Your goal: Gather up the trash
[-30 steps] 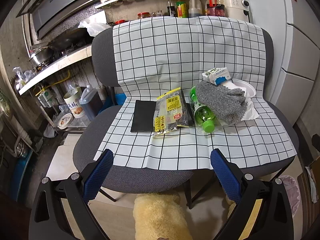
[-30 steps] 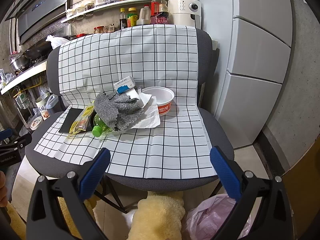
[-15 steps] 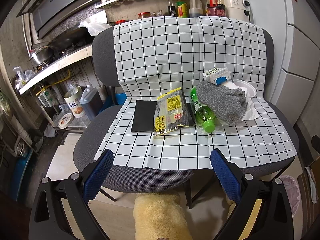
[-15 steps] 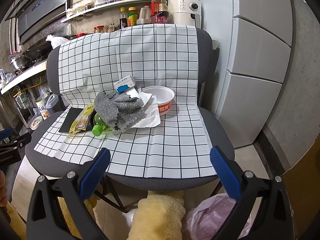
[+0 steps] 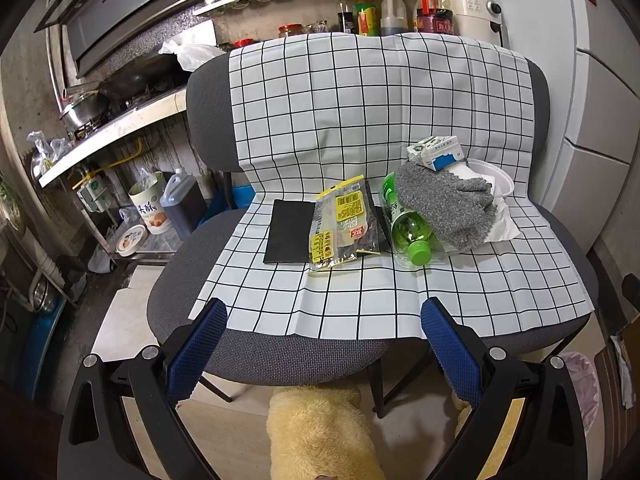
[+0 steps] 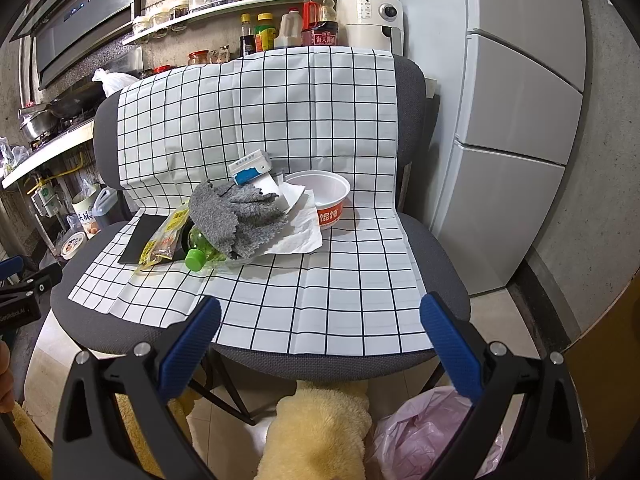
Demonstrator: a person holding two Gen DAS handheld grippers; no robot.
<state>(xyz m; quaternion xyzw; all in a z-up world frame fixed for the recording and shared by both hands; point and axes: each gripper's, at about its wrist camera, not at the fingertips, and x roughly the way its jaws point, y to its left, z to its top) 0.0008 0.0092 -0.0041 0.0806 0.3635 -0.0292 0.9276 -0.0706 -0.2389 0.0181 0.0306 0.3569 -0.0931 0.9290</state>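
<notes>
Blue-padded left gripper [image 5: 322, 326] and right gripper [image 6: 320, 322] both spread wide, empty, short of the chair seat's front edge [image 6: 320, 364]. Farther in, mid-seat on checked cloth [image 6: 320, 300]: snack wrapper [image 5: 342, 224], green bottle [image 5: 406, 232] under grey rag [image 6: 236, 220], carton [image 6: 250, 168], noodle bowl [image 6: 330, 200] toward the back.

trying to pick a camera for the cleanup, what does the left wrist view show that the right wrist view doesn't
Only the left wrist view shows the full flat face of the black pad and of the yellow snack wrapper, both nearly head-on.

Only the right wrist view shows the red-and-white noodle bowl clearly from the side, the pink bag close below the seat, and the fridge in full.

Both show the checked cloth, the green bottle under the grey rag, the milk carton, and open, empty grippers: left, right.
</notes>
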